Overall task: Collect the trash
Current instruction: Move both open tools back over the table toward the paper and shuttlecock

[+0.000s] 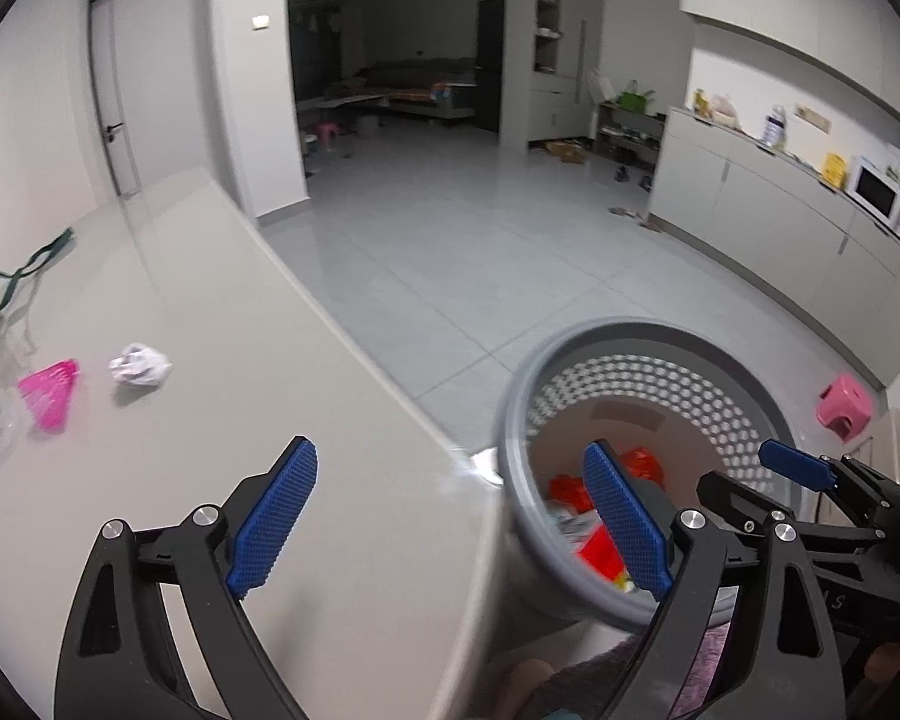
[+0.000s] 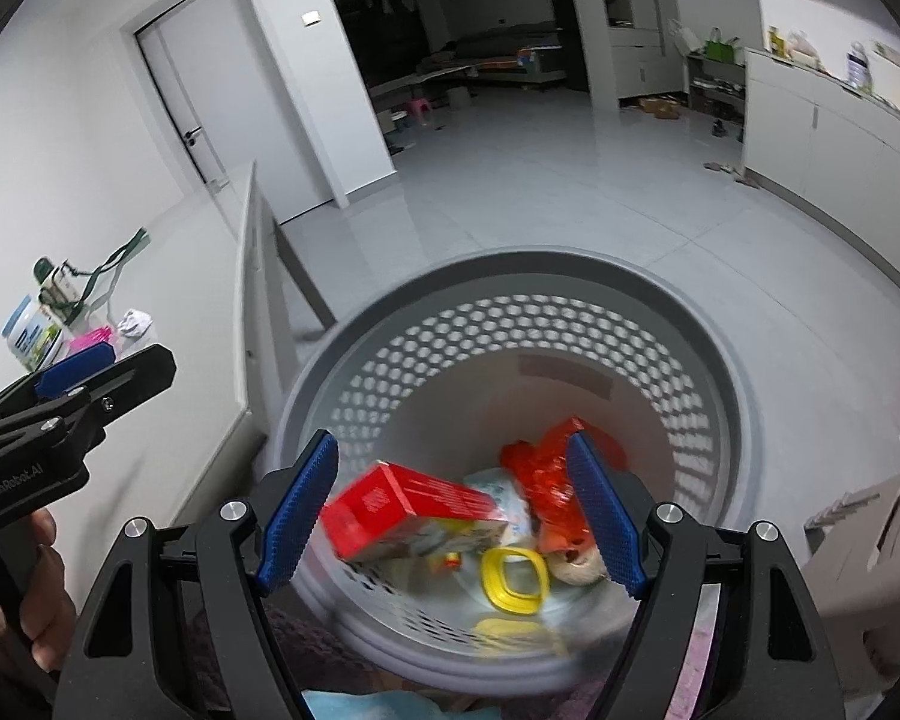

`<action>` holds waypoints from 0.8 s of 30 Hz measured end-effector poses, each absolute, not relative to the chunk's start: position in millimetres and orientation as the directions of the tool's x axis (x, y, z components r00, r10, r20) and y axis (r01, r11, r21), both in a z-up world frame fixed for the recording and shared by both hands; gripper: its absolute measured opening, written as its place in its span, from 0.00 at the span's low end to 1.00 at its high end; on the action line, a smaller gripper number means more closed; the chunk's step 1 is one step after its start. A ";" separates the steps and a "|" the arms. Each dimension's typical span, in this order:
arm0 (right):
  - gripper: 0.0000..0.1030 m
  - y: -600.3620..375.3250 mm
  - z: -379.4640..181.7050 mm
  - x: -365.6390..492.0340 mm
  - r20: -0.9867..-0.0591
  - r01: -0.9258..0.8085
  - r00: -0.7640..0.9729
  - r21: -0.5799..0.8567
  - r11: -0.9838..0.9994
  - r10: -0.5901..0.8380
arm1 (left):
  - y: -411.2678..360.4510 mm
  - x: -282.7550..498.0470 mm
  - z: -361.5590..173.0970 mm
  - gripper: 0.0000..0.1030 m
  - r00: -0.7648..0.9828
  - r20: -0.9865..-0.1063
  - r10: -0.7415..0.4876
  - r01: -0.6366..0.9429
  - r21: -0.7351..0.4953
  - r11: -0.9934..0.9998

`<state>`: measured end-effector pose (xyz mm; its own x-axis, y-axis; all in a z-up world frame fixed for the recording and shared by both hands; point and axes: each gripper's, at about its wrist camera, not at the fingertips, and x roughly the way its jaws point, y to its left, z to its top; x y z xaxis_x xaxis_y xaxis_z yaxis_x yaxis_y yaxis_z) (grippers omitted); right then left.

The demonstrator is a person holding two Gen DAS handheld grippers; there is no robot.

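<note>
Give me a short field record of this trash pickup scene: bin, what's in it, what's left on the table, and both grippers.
bin: grey perforated basket on the floor beside the table
in bin: red box, red wrapper, yellow ring, other scraps
on table: crumpled paper, pink item
left hand-held gripper: open, empty, over the table edge
right hand-held gripper: open, above the bin, holding nothing

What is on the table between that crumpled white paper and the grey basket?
Nothing. In the left wrist view the table is bare from the crumpled white paper to its edge by the grey basket. The pink item lies on the paper's far side.
</note>
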<state>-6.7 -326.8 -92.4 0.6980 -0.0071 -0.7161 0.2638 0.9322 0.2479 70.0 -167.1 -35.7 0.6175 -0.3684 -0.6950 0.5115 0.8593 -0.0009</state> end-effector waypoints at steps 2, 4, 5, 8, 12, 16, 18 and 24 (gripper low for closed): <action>0.73 -317.2 -90.6 3.0 -0.710 0.237 0.704 0.253 0.938 0.014 | -149.7 75.8 -33.4 0.86 0.640 -0.689 -0.340 0.477 0.009 0.879; 0.73 -304.2 -87.7 14.9 -0.704 0.202 0.710 0.252 0.946 0.037 | -133.7 81.3 -30.9 0.86 0.659 -0.682 -0.317 0.447 0.017 0.894; 0.73 -298.3 -86.4 20.2 -0.703 0.187 0.710 0.250 0.950 0.045 | -124.2 84.4 -28.6 0.86 0.670 -0.677 -0.304 0.430 0.019 0.903; 0.73 -275.8 -85.9 38.4 -0.703 0.141 0.707 0.237 0.961 0.069 | -93.9 94.5 -25.1 0.86 0.699 -0.665 -0.262 0.371 0.024 0.928; 0.73 -244.2 -81.4 61.9 -0.697 0.075 0.710 0.219 0.973 0.102 | -58.2 104.7 -22.2 0.86 0.730 -0.652 -0.204 0.297 0.033 0.954; 0.73 -217.5 -76.2 84.6 -0.690 0.015 0.710 0.215 0.976 0.141 | -18.9 120.1 -21.2 0.86 0.748 -0.648 -0.145 0.220 0.036 0.975; 0.73 -202.7 -74.0 98.0 -0.689 -0.012 0.708 0.209 0.978 0.156 | -2.6 126.8 -20.5 0.87 0.754 -0.646 -0.121 0.190 0.038 0.981; 0.73 -164.1 -70.5 132.7 -0.694 -0.080 0.693 0.193 0.978 0.194 | 39.7 140.0 -21.6 0.87 0.766 -0.639 -0.060 0.114 0.043 0.993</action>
